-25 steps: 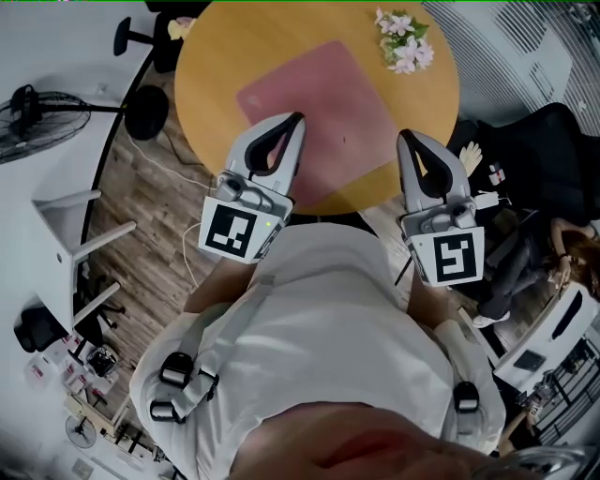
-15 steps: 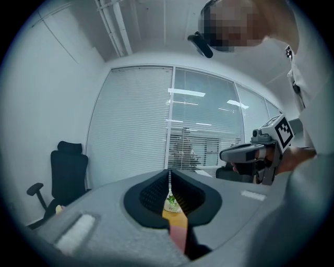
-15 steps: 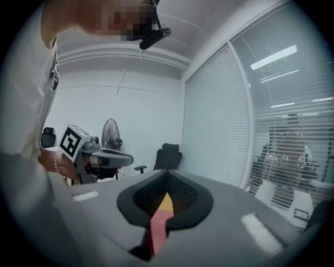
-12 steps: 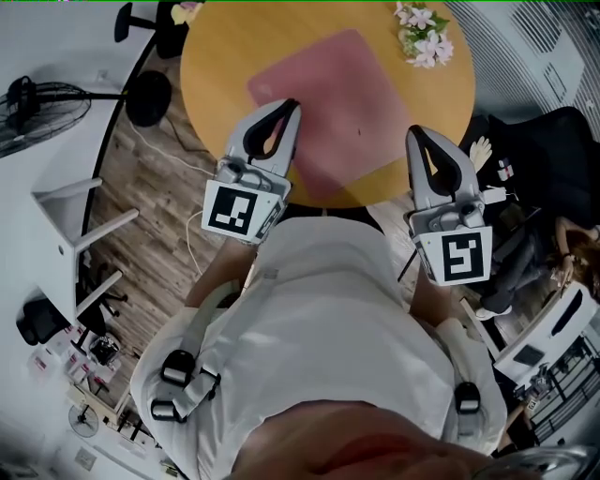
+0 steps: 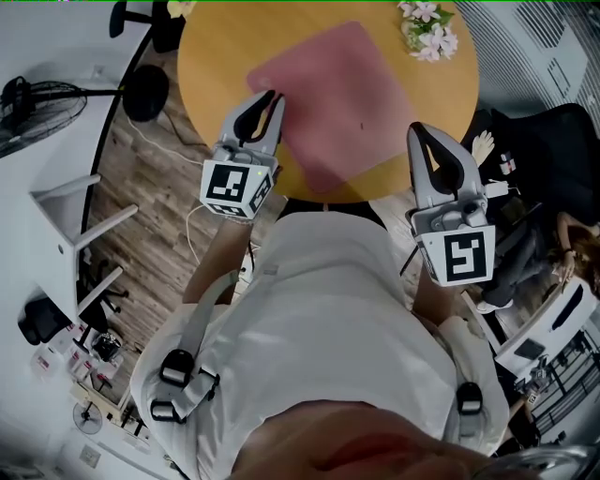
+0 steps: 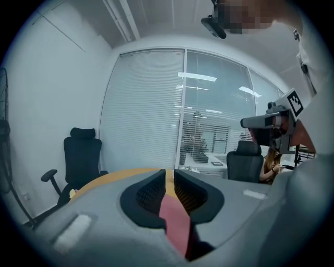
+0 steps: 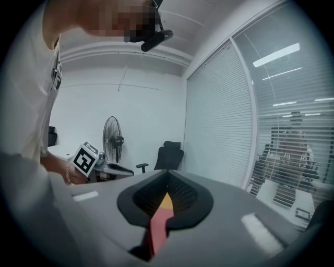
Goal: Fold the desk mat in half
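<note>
Far left: standing fan, well apart from the work area. Beyond the table in the left gripper view: black office chair against a blind-covered glass wall.

Left gripper: held in the person's left hand, marker cube toward the body. Points away from the body over the table. Tips sit above the left border of the desk mat, close to its left corner. Contact with the mat cannot be confirmed from the head view. Jaws stand slightly parted with a narrow slot between the pads, and have just been opening. Nothing clamped. Only a strip of pink mat and yellow table wood shows through the slot, past the pads.

Desk mat: pink, lies flat and unfolded in a single layer. Set askew on the round wooden table, one corner toward the person at the near rim. No edge lifted.

Flowers: small pale bunch, rests on the table near the far right rim, just off the mat's far right side and not touching it.

Right gripper: held in the person's right hand, marker cube toward the body. Tips sit at the table's right rim, just beside the mat's right corner. Jaw tips pressed together, nothing pinched. Mat and table wood visible through the hollow below the tips.
</note>
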### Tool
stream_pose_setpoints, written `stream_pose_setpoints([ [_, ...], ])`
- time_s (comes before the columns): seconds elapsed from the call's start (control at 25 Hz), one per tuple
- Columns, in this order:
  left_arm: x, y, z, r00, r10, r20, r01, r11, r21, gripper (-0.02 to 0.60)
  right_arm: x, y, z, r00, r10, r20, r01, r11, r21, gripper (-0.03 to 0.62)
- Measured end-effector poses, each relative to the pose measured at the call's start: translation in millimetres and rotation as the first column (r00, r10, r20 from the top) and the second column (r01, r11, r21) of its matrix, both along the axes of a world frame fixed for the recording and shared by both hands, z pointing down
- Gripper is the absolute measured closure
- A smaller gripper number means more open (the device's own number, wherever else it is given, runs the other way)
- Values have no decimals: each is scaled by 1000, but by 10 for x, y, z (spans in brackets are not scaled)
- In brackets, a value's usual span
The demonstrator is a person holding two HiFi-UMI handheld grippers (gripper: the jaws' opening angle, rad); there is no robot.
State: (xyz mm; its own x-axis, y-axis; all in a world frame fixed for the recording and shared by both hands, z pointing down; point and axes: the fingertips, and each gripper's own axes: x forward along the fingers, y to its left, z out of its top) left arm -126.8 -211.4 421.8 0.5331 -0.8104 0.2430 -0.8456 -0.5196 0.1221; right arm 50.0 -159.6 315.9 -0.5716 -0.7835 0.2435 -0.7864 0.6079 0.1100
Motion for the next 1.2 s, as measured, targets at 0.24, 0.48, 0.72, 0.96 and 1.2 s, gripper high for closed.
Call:
stream_pose_setpoints([
  [0.24,-176,-145,478,999,-16,52,21,997,-80,501,-44,-60,-65,999,23,32,-23,1000,-8,589],
  [0.48,-377,-301,978,996,-36,85,48,988,-149,475,-44,-81,-71,999,35,28,-34,999,-15,589],
  [0.72,-618,-439,1623,986,-35,161,70,973,-218,447,-36,-126,-85,998,48,32,-48,999,-8,588],
  [0.96,-843,-581,2328,971,0,239,81,940,-330,412,-3,-148,-111,997,70,27,-69,998,-8,589],
  [1.2,-1063,-779,2882,951,38,306,97,905,-415,381,19,-150,-94,996,89,22,-89,996,-12,589],
])
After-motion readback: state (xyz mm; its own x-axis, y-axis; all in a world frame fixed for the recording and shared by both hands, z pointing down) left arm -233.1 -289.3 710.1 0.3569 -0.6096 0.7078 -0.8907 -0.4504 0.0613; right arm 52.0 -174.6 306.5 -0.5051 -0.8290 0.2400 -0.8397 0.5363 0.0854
